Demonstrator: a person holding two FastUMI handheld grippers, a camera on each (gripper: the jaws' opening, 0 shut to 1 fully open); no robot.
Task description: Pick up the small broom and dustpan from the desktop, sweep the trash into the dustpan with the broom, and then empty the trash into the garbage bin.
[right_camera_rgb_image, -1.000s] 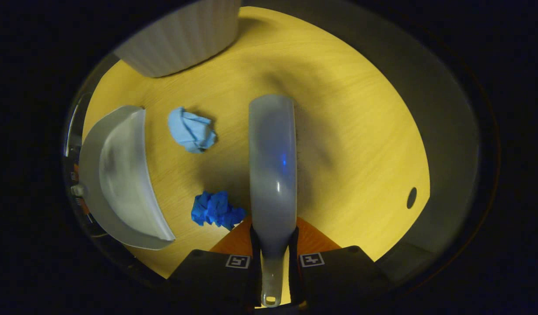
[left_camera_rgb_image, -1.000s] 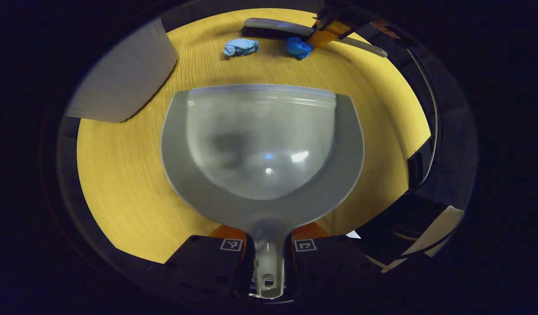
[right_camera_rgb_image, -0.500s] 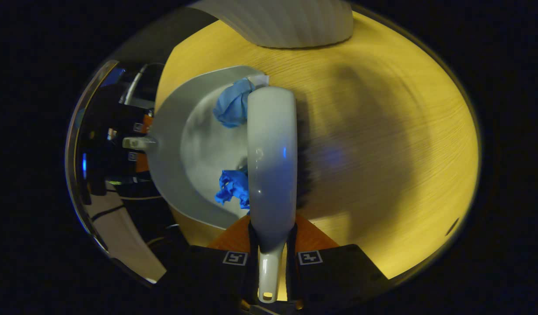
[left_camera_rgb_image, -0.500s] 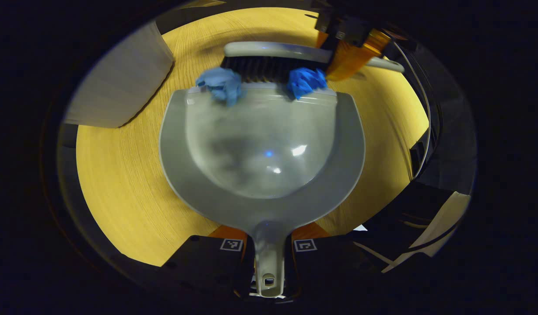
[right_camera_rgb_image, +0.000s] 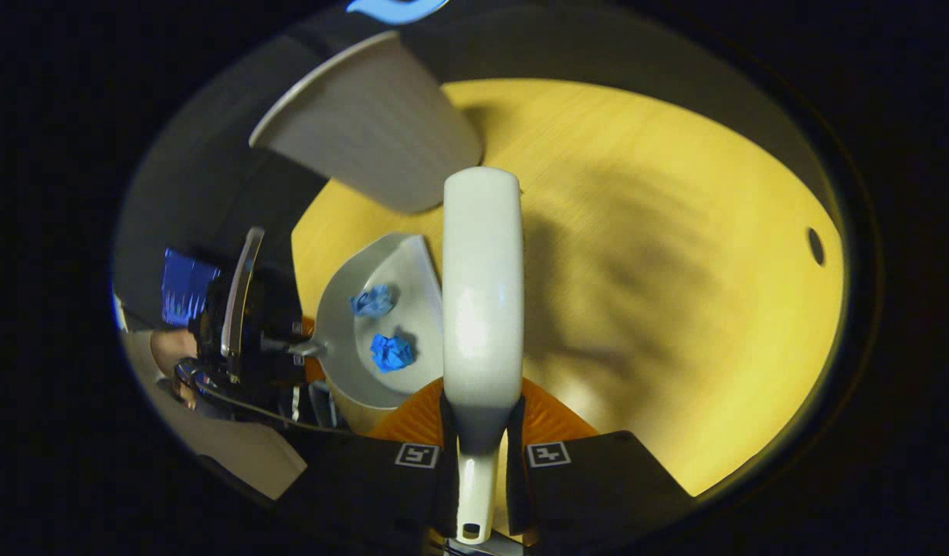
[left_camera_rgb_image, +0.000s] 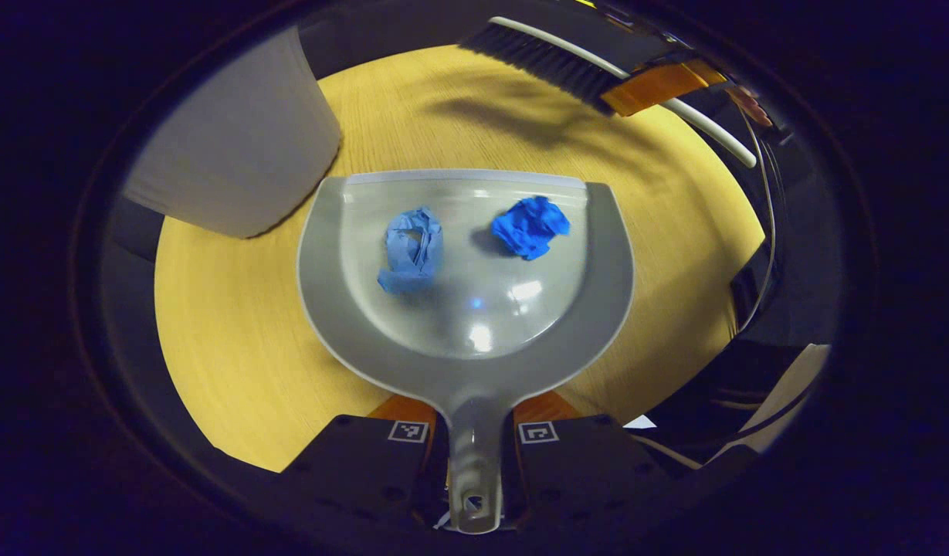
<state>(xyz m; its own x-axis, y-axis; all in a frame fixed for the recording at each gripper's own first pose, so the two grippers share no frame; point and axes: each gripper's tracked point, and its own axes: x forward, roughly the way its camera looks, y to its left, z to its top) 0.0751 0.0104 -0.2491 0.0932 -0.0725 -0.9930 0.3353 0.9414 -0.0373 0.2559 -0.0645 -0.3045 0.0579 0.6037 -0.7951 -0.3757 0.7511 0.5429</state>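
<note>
In the left gripper view my left gripper (left_camera_rgb_image: 474,440) is shut on the handle of the grey dustpan (left_camera_rgb_image: 466,363), which rests on the yellow desktop (left_camera_rgb_image: 235,332). Inside the pan lie a pale blue paper wad (left_camera_rgb_image: 409,249) and a dark blue paper wad (left_camera_rgb_image: 530,225). In the right gripper view my right gripper (right_camera_rgb_image: 482,455) is shut on the handle of the small broom (right_camera_rgb_image: 482,293), held up above the desk. The dustpan (right_camera_rgb_image: 343,355) with both wads shows to its lower left. The broom (left_camera_rgb_image: 567,66) hangs in the air beyond the pan's lip.
A white ribbed garbage bin (left_camera_rgb_image: 235,154) stands on the desk at the pan's far left, also visible as the bin (right_camera_rgb_image: 374,123) ahead of the broom. A small round hole (right_camera_rgb_image: 815,245) sits near the desk's right edge. A person's hand (right_camera_rgb_image: 173,351) holds the left gripper.
The broom pushed both wads over the lip into the dustpan, then rose away from the desk. The wads now lie in the pan.
</note>
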